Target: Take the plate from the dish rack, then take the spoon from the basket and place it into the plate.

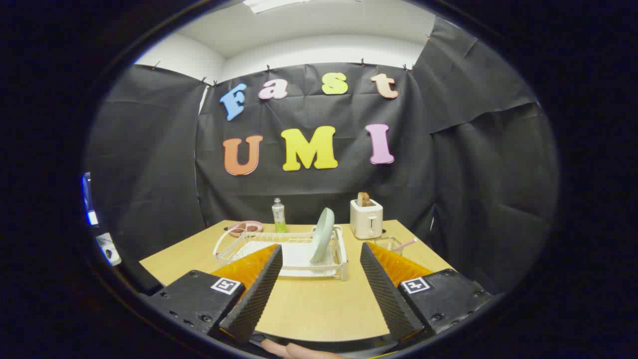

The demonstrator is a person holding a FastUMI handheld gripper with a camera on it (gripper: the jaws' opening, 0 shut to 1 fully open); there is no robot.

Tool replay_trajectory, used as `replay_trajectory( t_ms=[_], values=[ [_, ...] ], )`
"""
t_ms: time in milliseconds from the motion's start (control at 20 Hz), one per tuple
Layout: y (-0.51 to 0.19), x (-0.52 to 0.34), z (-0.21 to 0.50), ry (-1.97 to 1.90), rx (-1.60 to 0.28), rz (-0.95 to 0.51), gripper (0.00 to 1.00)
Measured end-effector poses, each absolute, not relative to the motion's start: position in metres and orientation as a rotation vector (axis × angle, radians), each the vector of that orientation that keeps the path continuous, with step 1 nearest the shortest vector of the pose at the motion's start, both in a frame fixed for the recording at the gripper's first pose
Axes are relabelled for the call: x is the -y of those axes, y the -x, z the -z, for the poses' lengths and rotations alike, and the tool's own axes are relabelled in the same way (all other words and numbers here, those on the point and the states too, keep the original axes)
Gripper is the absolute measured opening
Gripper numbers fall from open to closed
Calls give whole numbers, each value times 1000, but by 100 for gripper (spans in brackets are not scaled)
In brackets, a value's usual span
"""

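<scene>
Gripper fingers spread wide, holding nothing, above the light wooden table. Pale green round plate stands on edge, tilted, in the white wire dish rack, just ahead of the fingers, between the tips. Clear small basket with pink-handled spoon sits beyond the right finger, beside the rack. White toaster behind it, green bottle behind the rack

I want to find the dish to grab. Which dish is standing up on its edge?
The pale green plate in the white dish rack; the pink dish behind lies flat.
</scene>
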State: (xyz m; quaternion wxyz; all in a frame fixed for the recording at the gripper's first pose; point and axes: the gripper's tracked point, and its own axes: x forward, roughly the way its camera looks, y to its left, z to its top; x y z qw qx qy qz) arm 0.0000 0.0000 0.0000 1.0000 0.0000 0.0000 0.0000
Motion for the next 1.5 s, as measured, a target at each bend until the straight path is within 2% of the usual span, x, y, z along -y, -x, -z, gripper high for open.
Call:
replay_trajectory(
  t_ms=[850,1200,1500],
  values=[
    [-24,-1,0,-5,-48,21,100],
    [-101,-8,-37,93,-154,65,100],
    [-202,-9,-62,161,-405,105,100]
  ],
)
